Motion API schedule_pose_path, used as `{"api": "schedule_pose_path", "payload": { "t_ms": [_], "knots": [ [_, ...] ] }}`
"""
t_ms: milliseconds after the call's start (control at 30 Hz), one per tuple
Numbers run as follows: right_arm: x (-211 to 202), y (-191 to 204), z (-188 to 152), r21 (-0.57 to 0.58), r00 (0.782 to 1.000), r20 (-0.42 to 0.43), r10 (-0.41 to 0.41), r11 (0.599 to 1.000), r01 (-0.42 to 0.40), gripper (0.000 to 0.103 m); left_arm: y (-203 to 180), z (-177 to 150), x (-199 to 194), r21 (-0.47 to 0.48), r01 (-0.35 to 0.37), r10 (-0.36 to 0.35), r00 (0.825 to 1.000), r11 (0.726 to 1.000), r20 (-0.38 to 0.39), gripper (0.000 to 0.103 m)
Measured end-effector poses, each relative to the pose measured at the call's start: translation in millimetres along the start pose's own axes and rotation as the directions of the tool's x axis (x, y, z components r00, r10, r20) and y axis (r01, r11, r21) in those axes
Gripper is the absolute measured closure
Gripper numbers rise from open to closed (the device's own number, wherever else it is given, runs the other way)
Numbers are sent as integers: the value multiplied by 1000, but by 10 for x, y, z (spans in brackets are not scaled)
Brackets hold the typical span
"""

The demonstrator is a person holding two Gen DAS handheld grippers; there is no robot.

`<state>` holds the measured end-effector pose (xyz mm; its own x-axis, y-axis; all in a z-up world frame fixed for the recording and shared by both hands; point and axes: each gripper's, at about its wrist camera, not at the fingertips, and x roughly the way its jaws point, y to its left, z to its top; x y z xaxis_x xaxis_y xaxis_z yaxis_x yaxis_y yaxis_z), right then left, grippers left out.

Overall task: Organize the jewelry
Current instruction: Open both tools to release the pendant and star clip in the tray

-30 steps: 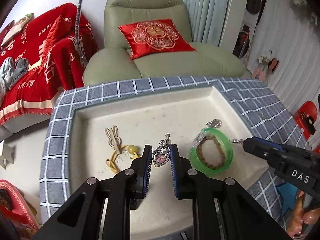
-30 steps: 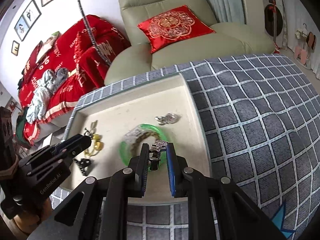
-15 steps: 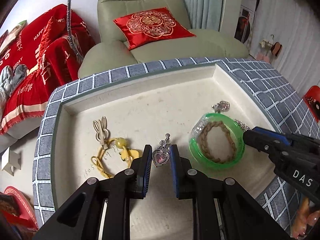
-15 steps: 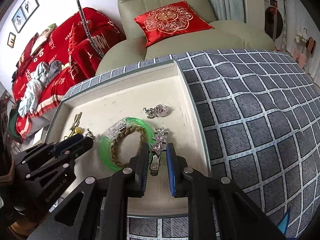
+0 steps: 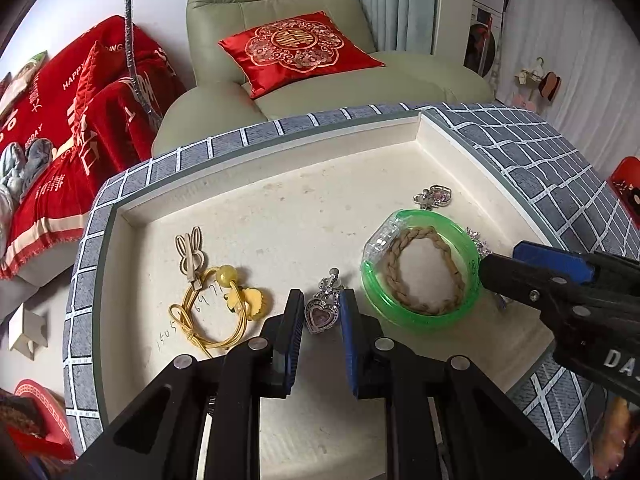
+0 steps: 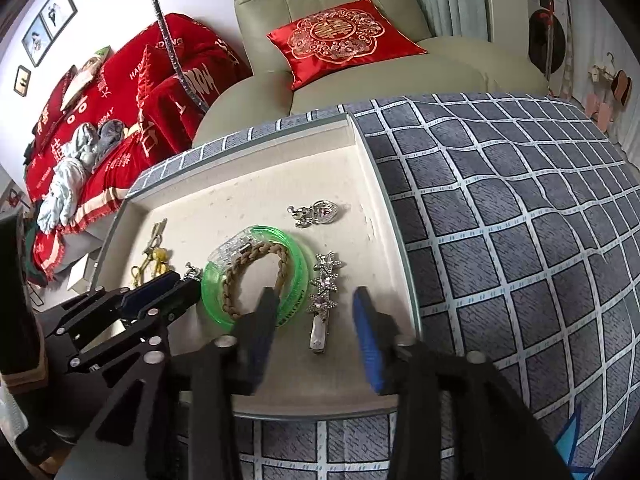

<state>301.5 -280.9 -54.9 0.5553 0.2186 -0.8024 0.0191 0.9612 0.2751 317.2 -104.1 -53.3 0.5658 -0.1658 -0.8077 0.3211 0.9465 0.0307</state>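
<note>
A: Left gripper?
B: Jaws are sitting narrow, clamping the heart pendant over the cream tray.
A: Right gripper?
B: Jaws are opening; the star hair clip is lying loose between them, beside the green bangle.

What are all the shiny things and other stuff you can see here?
tray: one, cream, on the checked cloth
checked cloth: one, blue-grey, under the tray
green bangle: one, tray's right part
braided band: one, tan, inside the bangle
star clip: one, silver, right of the bangle
far heart charm: one, silver, behind the bangle
rabbit clip: one, beige, tray's left part
beaded cord: one, yellow, by the rabbit clip
armchair: one, pale green, behind
cushion: one, red, on the armchair
left tool: black, gripping the held heart charm
right tool: black, opening around the star clip
</note>
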Motion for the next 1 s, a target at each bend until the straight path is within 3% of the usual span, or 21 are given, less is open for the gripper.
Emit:
{"api": "schedule_pose_path", "payload": {
  "t_ms": [100,200,533,667,733,900,933,967,1000],
  "knots": [
    [-45,11,9,11,1000,8,21,1000,-21,55,1,-7,-21,0,-2,2,1000,1000,7,68],
    [-144,22,16,27,998,31,56,998,-57,41,7,-10,-55,-6,-1,1,1000,1000,15,68],
    [-492,-2,-28,67,993,94,76,994,-82,31,11,28,-78,-15,-27,27,1000,1000,1,68],
    [-609,-16,-60,74,992,105,71,994,-79,31,8,37,-163,-13,-32,32,999,999,23,68],
    [-649,-33,-71,86,992,104,77,993,-86,22,6,40,-229,-10,-36,36,999,999,39,68],
    [-746,-51,-129,104,991,106,86,990,-97,22,42,42,-399,-18,-29,30,997,999,68,66],
    [-770,-47,-147,102,991,107,82,990,-93,22,46,36,-421,-17,-29,30,997,999,70,56],
    [-793,-44,-162,101,991,108,77,991,-88,22,52,31,-447,-15,-29,30,997,999,73,16],
    [-810,-44,-174,101,991,109,75,991,-86,21,68,12,-504,-20,-34,36,995,999,92,0]
  ]
}}
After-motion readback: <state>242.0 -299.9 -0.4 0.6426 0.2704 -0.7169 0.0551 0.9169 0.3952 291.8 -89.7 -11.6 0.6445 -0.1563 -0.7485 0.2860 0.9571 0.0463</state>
